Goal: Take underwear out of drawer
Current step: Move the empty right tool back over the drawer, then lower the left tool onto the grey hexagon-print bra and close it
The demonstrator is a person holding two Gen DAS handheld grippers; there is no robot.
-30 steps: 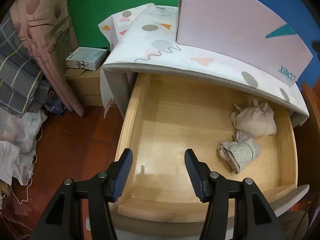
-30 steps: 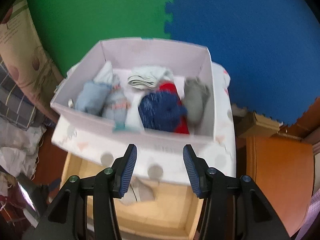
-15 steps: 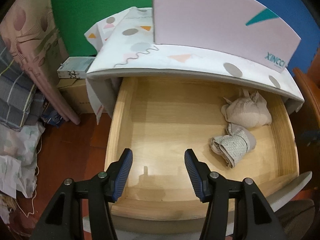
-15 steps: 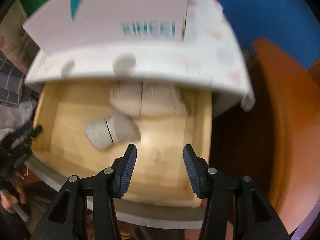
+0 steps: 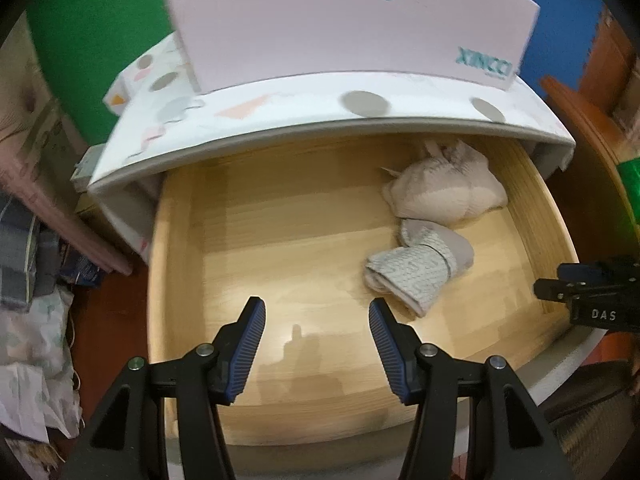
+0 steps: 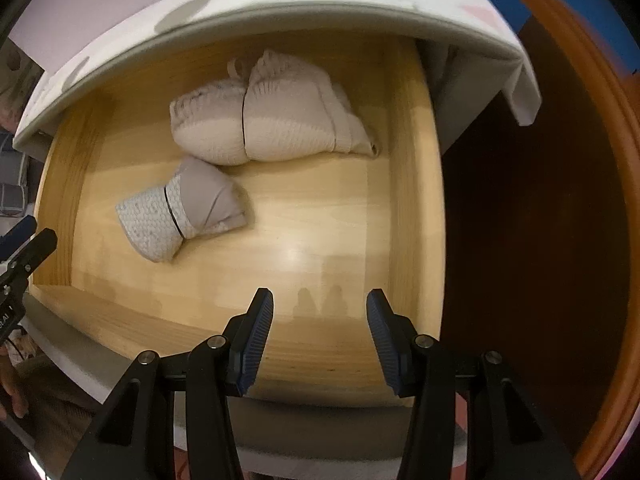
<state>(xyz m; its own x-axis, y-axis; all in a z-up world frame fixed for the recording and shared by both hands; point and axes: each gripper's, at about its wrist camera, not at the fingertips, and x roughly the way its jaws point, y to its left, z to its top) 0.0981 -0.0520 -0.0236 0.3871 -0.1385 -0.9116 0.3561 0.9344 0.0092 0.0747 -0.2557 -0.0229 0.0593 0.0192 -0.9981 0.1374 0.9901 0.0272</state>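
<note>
The wooden drawer point(image 5: 176, 264) point(image 6: 412, 184) stands pulled out under a white patterned top. Two pieces of underwear lie at its right side: a beige bundle point(image 5: 444, 196) point(image 6: 276, 124) at the back and a smaller rolled grey-and-white piece point(image 5: 416, 268) point(image 6: 180, 212) in front of it. My left gripper point(image 5: 316, 320) hovers open over the bare drawer floor, left of the rolled piece. My right gripper point(image 6: 319, 312) hangs open over the drawer's front right part, nothing between its fingers; it also shows at the right edge of the left wrist view as a black right gripper body point(image 5: 592, 292).
A pale pink box point(image 5: 352, 20) stands on the patterned top point(image 5: 360, 104). Orange-brown wooden furniture point(image 6: 580, 200) rises close to the drawer's right. Cloth and clutter point(image 5: 36, 320) lie on the floor at the left. Green and blue foam wall behind.
My right gripper dropped from above the pink box down to the open drawer. My left gripper shifted right and rolled slightly, bringing the underwear closer in view.
</note>
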